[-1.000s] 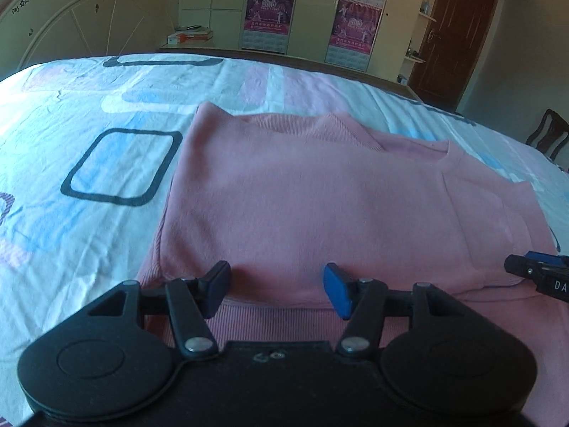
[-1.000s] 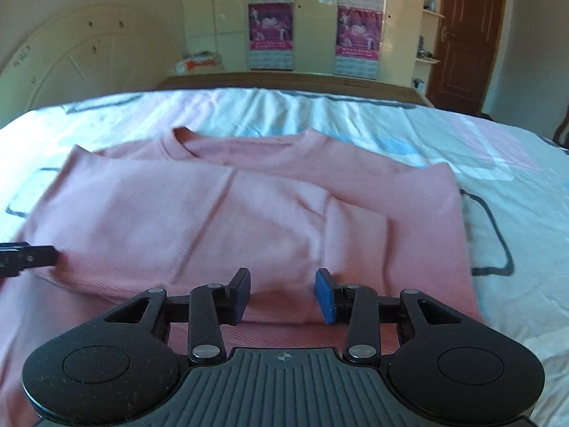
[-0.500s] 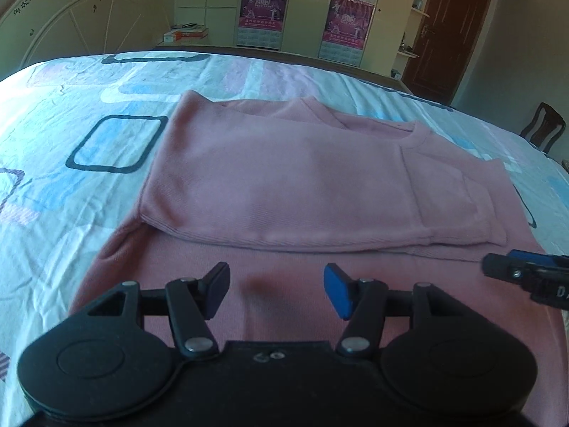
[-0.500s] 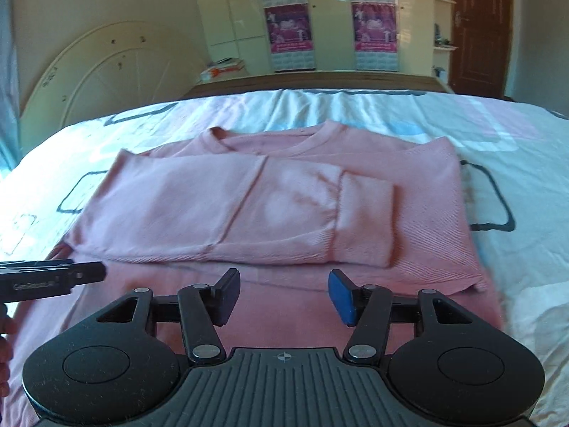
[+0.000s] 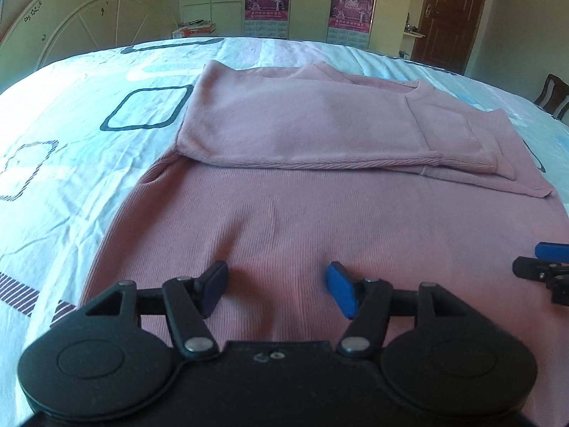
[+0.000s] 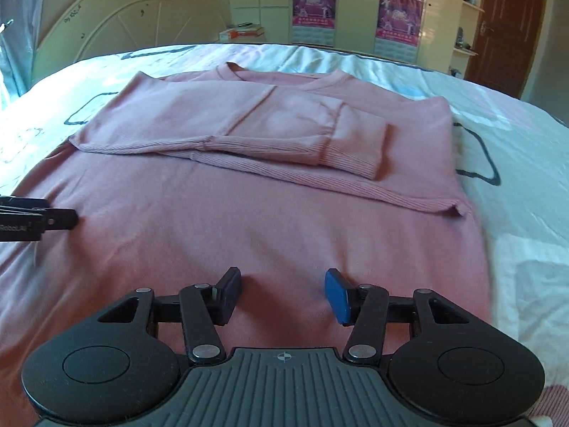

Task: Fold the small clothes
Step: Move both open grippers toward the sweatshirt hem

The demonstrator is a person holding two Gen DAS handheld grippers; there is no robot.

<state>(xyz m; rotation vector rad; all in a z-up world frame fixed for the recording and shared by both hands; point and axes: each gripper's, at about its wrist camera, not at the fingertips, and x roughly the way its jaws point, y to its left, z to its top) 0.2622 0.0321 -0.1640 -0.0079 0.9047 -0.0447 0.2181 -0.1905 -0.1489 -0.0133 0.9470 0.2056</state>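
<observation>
One pink sweater lies on a bed; left gripper and right gripper hover low, jaws wide, empty.

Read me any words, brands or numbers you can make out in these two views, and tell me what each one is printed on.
"RobotAI", as far as it reads, partly cut off: white print on the side of the left gripper.
"2010", as far as it reads: on the left wall poster; its smaller print is too blurred.
Right wall poster: too blurred to read.
Box by the headboard: print too small.
Pink sweater: no text visible.
</observation>
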